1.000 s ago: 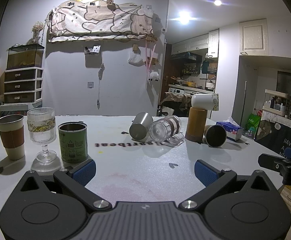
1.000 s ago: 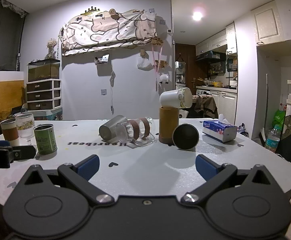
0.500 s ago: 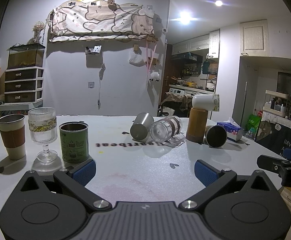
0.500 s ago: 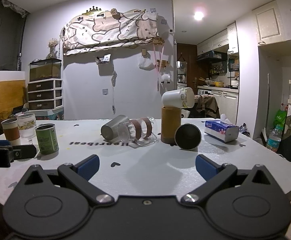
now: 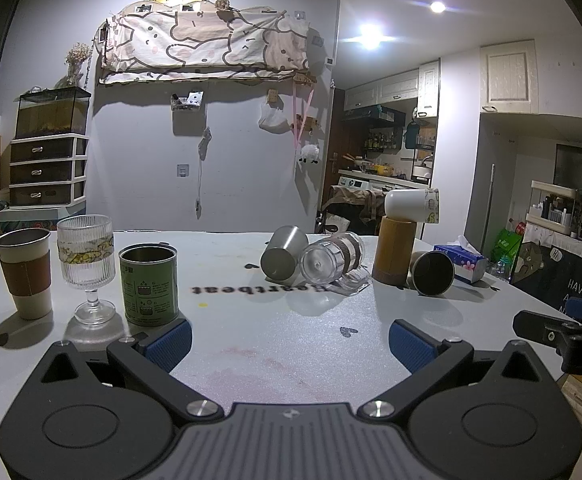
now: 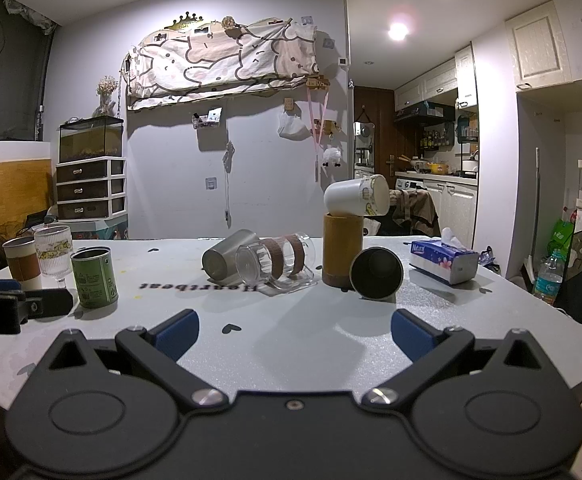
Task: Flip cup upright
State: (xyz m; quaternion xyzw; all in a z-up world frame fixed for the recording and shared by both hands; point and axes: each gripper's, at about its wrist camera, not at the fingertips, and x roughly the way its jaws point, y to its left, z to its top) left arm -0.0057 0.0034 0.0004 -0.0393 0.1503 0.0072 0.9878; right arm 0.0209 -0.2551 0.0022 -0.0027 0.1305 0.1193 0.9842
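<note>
Several cups lie on their sides mid-table: a steel cup (image 5: 283, 253) (image 6: 227, 258), a clear glass cup with brown bands (image 5: 333, 258) (image 6: 275, 262), and a dark metal cup (image 5: 433, 273) (image 6: 377, 273). A white cup (image 5: 411, 205) (image 6: 357, 201) lies tipped on top of an upright bamboo cup (image 5: 395, 252) (image 6: 341, 251). My left gripper (image 5: 290, 344) is open and empty, well short of them. My right gripper (image 6: 295, 334) is open and empty, facing the dark metal cup from a distance.
Upright at the left stand a sleeved paper cup (image 5: 25, 274), a ribbed glass goblet (image 5: 87, 268) and a green tin (image 5: 149, 285) (image 6: 93, 278). A tissue pack (image 6: 443, 261) lies at the right near the table edge (image 6: 563, 320).
Both views have shifted only slightly; the grippers have crept a little toward the cups. Nothing on the table has moved.
</note>
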